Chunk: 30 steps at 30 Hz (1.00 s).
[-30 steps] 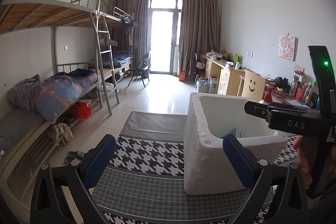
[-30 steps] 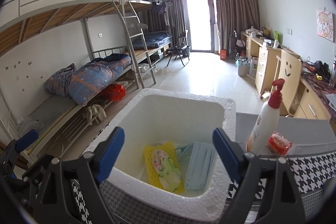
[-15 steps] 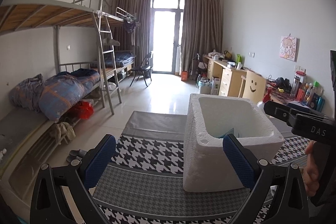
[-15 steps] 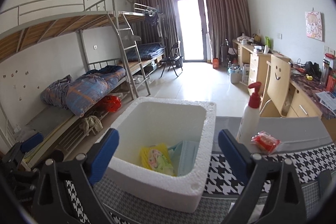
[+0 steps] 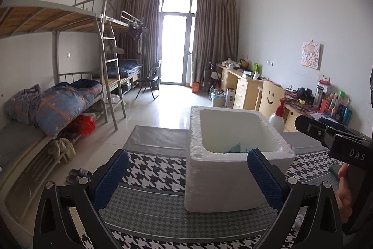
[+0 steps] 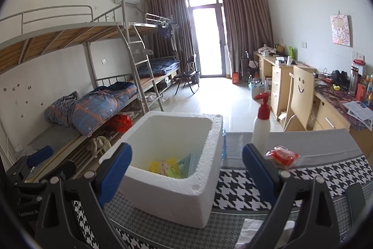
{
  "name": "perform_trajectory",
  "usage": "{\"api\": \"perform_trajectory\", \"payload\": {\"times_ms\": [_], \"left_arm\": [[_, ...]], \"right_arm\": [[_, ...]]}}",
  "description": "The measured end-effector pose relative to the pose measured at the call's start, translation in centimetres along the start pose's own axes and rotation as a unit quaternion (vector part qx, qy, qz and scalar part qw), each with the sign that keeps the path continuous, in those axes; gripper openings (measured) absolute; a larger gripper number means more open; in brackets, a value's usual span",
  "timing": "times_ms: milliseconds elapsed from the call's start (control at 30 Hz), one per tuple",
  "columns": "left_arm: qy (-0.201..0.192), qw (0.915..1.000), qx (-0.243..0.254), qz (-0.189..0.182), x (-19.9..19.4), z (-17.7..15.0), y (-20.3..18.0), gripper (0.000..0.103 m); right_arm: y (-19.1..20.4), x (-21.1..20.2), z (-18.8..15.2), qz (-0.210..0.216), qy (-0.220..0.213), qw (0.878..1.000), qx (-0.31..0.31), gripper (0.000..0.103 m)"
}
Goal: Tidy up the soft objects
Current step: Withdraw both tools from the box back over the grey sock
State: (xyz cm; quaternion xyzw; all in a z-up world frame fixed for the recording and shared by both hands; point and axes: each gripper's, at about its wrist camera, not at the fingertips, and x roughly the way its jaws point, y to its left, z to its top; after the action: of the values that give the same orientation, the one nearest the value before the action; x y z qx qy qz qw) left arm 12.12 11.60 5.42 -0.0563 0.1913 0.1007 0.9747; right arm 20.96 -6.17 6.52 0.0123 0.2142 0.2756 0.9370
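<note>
We have drawn our right gripper back from over the foam box, jaws wide and empty; our left gripper likewise gapes empty. The yellow cloth and blue mask lie inside the box at lower centre, while the red packet waits at right beside the pump bottle, likely next.

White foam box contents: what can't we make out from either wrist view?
- Left wrist: white foam box near wall hides all but a blue-green scrap.
- Right wrist: yellow patterned cloth and pale blue-green folded item partly cut by the rim; box floor unseen.
- White sheet bottom edge: behind right fingers.
</note>
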Motion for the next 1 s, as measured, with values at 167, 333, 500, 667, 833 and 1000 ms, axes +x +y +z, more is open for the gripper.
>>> {"api": "perform_trajectory", "payload": {"times_ms": [167,333,500,667,833,1000], "left_arm": [[-0.001,0.9999,0.006,-0.01,-0.3,0.1,-1.1,0.102],[-0.006,0.9997,0.012,-0.019,-0.7,0.2,-2.3,0.102],[-0.005,0.9994,0.018,-0.027,-0.8,-0.1,-3.7,0.102],[-0.007,0.999,0.021,-0.04,-0.9,-0.4,-5.2,0.102],[-0.006,0.9982,0.031,-0.05,-1.0,-0.5,-6.5,0.102],[-0.013,0.9976,0.032,-0.059,-1.3,-0.5,-7.3,0.102]], "right_arm": [[-0.4,-1.7,-0.3,0.008,-0.019,1.0,-0.006,0.097],[-1.1,-3.3,-0.6,-0.001,-0.041,0.999,-0.004,0.097],[-2.0,-3.8,-0.8,-0.002,-0.043,0.999,0.001,0.097],[-2.9,-4.8,-1.4,-0.02,-0.053,0.998,0.005,0.097],[-3.8,-5.6,-1.6,-0.028,-0.056,0.998,0.011,0.097],[-4.5,-6.3,-1.8,-0.033,-0.062,0.997,0.015,0.097]]}}
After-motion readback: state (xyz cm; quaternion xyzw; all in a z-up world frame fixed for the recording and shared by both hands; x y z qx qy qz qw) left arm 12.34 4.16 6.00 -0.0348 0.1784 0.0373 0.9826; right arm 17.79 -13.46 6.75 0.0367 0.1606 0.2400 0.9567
